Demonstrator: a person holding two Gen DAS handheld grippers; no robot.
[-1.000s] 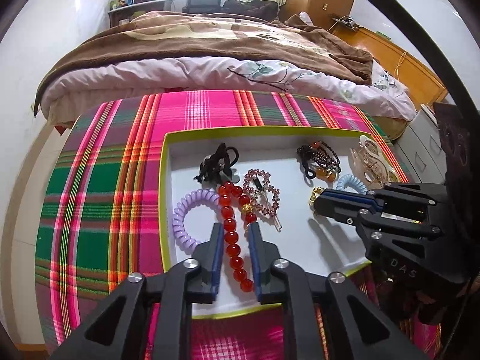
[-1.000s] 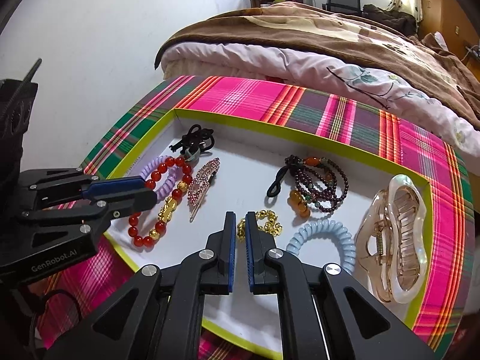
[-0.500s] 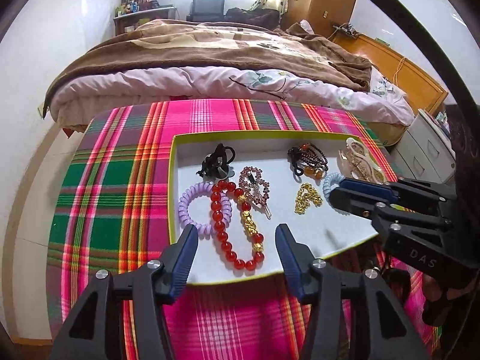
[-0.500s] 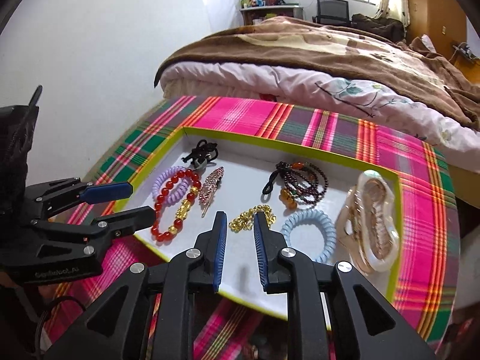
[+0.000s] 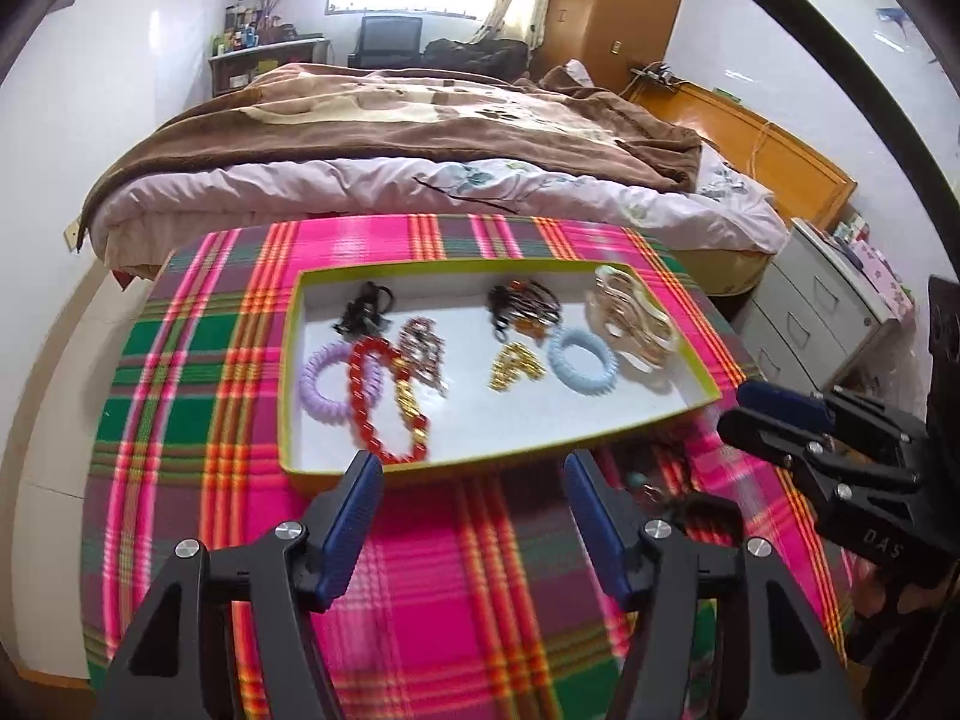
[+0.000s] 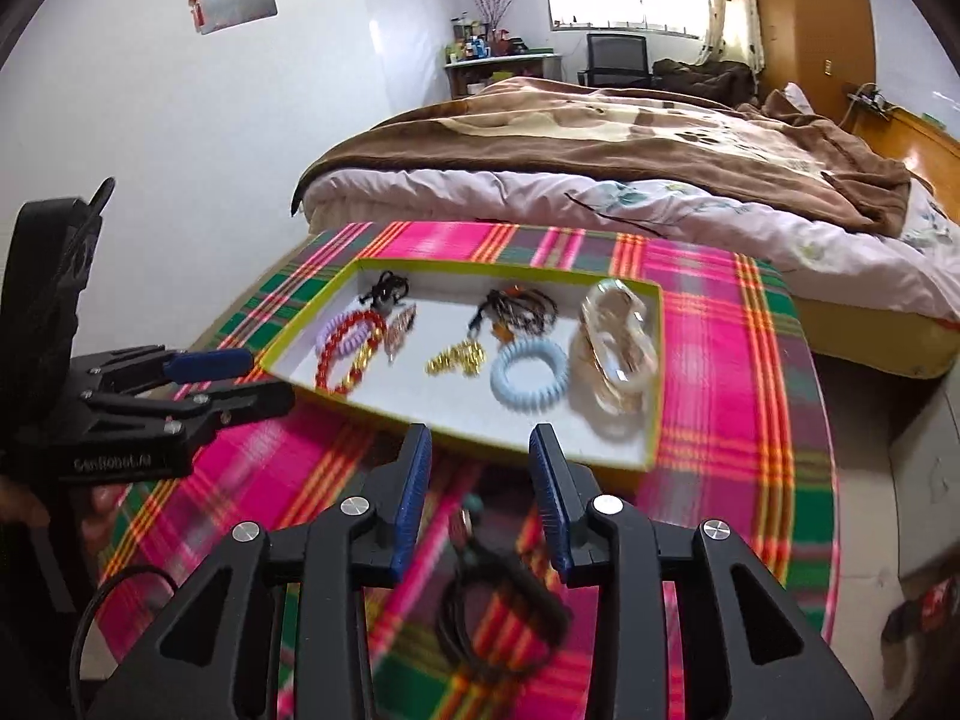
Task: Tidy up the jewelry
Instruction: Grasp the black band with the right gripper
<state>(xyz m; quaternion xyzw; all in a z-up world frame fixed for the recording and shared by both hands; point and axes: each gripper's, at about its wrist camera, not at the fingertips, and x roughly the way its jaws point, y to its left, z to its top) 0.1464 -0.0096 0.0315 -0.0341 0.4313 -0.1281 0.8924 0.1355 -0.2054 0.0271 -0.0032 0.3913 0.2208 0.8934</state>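
Both claws have pulled back from the tray (image 5: 288, 420) since a second ago, when they stood nearly closed over the jewelry. Now the left claw (image 5: 474, 480) and right claw (image 6: 480, 456) hang over the plaid surface (image 5: 180, 396) near the tray's front rim, jaws opening with nothing between them. Inside the shallow green-rimmed tray lie a red bead bracelet (image 5: 366, 402) overlapping a purple coil tie (image 5: 321, 384), a gold chain (image 5: 510, 366), a blue coil tie (image 5: 582, 363), a pale claw clip (image 5: 633, 318), dark beads (image 5: 525, 306) and a black tie (image 5: 363, 312). A dark cord (image 6: 498, 618) lies on the cloth outside the tray.
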